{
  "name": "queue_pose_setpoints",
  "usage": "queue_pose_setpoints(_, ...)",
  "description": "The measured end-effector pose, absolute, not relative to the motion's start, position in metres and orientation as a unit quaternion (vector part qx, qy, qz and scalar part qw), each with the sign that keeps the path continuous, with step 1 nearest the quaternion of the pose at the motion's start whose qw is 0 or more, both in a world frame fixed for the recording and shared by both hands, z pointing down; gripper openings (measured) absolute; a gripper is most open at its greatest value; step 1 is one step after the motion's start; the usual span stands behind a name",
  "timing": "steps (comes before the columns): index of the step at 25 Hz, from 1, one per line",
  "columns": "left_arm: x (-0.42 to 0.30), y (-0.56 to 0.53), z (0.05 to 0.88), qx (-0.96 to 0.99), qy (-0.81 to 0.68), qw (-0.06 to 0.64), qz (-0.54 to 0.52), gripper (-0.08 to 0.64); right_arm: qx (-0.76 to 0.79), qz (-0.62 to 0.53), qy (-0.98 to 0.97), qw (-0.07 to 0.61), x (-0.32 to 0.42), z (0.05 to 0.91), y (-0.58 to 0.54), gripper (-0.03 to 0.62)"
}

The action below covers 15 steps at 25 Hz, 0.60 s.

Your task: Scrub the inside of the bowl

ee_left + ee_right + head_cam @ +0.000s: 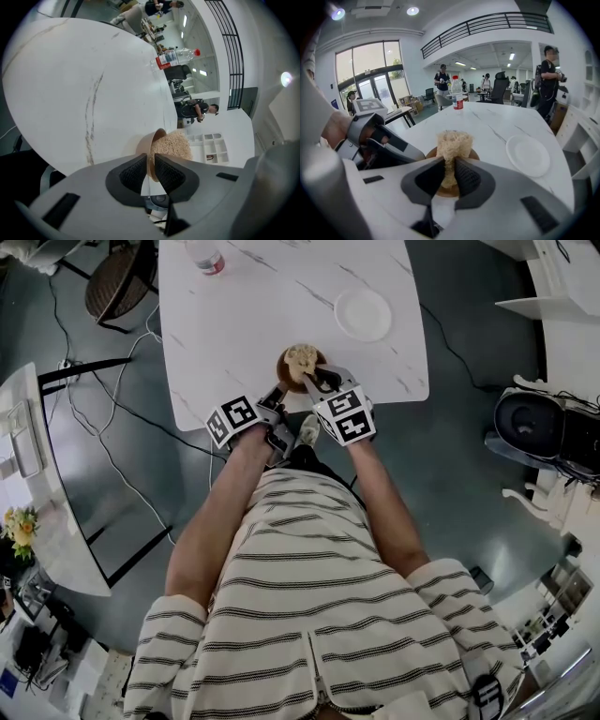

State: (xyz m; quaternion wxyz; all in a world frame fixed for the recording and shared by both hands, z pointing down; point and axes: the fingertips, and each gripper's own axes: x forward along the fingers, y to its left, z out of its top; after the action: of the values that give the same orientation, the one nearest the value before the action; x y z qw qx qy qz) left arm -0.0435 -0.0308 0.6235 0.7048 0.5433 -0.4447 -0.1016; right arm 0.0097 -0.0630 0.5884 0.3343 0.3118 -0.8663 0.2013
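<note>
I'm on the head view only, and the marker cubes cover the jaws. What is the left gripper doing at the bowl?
Observer: The left gripper is shut on the bowl, with one jaw inside the rim and one outside.
Operator: And the right one, is it carrying anything?
Observer: Yes. The right gripper is shut on the scrubber, a tan fibrous pad that stands up out of the bowl.
Operator: The bottle at the far edge is cut off for me. Is it capped?
Observer: Yes. In the right gripper view the bottle stands upright with a red cap on.
</note>
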Motion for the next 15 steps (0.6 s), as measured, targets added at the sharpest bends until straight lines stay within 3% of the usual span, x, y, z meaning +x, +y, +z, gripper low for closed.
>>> queue_pose_setpoints(2,-0.043,-0.031,0.623,0.543,-0.444,0.705,-0.104,0.057,0.314,0.203,-0.868,0.327,0.011,0.585,-0.064,0.069)
queue_pose_setpoints(15,-0.054,-0.029,0.599,0.574,-0.467,0.667,-0.087,0.058,0.335,0.220,-0.873,0.277,0.020,0.546,-0.062,0.069)
